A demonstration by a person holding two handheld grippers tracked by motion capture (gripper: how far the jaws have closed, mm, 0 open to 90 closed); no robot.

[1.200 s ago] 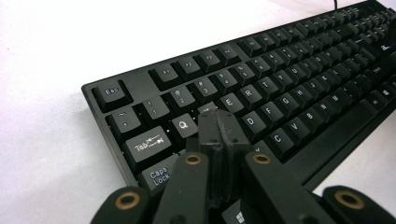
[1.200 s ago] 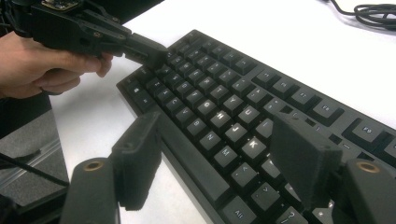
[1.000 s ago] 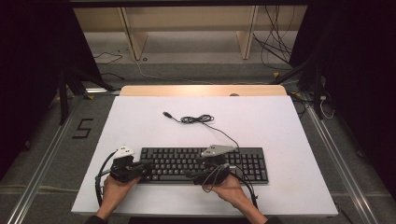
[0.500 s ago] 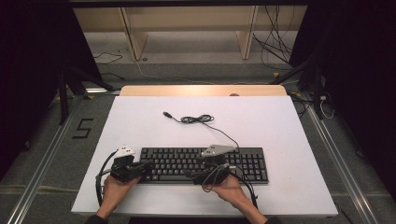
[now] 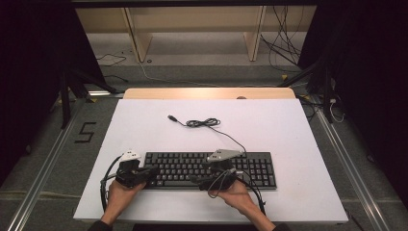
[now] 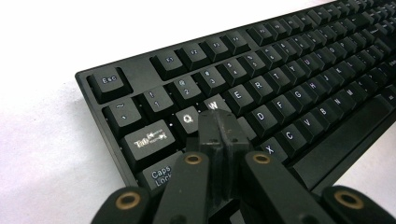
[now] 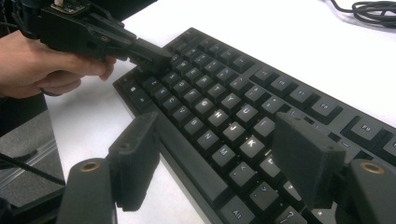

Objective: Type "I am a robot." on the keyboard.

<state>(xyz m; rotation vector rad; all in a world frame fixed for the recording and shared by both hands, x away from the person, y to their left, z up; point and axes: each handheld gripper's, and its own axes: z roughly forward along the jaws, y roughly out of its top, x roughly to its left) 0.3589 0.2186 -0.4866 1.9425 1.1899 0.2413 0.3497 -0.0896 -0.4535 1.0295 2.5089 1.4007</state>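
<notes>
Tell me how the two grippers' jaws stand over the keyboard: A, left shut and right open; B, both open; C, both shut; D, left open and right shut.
A: the left gripper has its jaws pressed together above the keyboard, while the right gripper holds its pads wide apart with nothing between them.

A long black plastic computer keyboard (image 5: 211,169) lies near the front edge of a white rectangular table (image 5: 298,144). Its thin black cable (image 5: 204,123) runs from behind the keyboard to a loose coil farther back. At the keyboard's left end hovers the black left gripper (image 5: 153,173). Over its middle keys sits the black right gripper (image 5: 195,180), grey plate on top.
</notes>
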